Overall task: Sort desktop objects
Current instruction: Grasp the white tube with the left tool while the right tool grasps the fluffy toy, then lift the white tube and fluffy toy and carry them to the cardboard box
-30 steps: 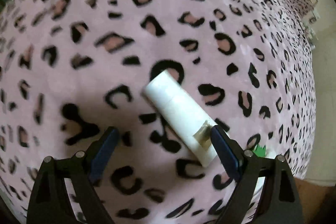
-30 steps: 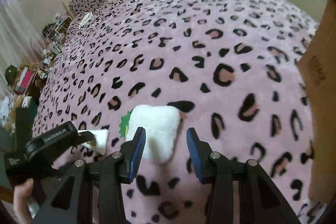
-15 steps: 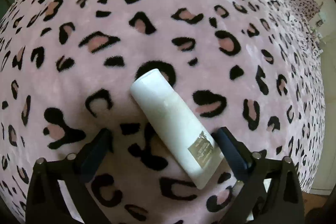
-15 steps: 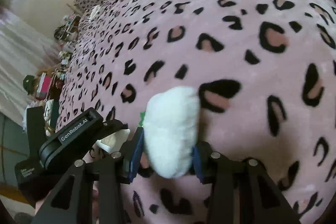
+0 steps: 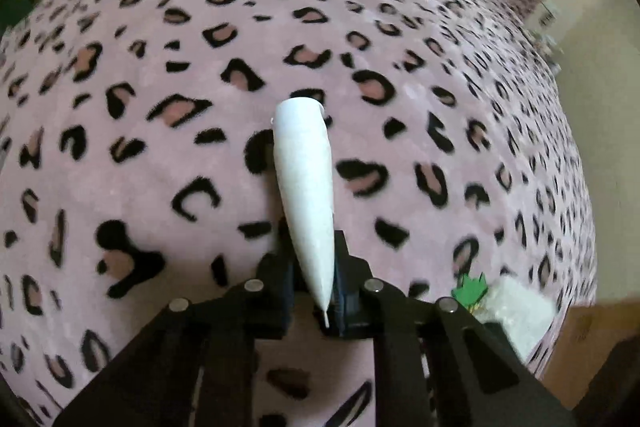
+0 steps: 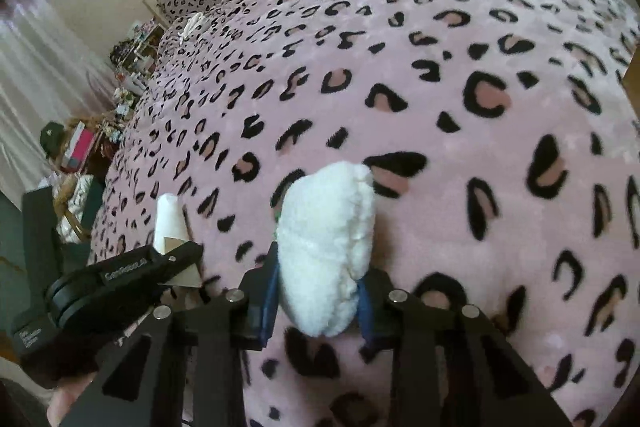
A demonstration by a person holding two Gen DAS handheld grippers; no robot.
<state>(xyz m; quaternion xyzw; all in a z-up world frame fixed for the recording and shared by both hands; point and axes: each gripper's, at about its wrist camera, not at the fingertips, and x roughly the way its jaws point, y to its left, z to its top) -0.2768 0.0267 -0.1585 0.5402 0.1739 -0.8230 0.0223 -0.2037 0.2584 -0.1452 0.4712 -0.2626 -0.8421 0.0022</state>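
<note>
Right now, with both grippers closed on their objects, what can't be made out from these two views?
- White tube, left wrist view: label turned away; crimped end sits between the left gripper fingers.
- Fluffy white pouch, right wrist view: lower end hidden in the closing right gripper; green tag nearly covered by it.
- Brown box, left view: cut off by the edge, blurred.
- Shelf clutter, right view: too small.

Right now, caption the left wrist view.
Left gripper shut on white tube over leopard-print blanket.

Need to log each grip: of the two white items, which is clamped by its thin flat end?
The white tube, in the left gripper. The fluffy white pouch is squeezed across its bulk by the right gripper.
</note>
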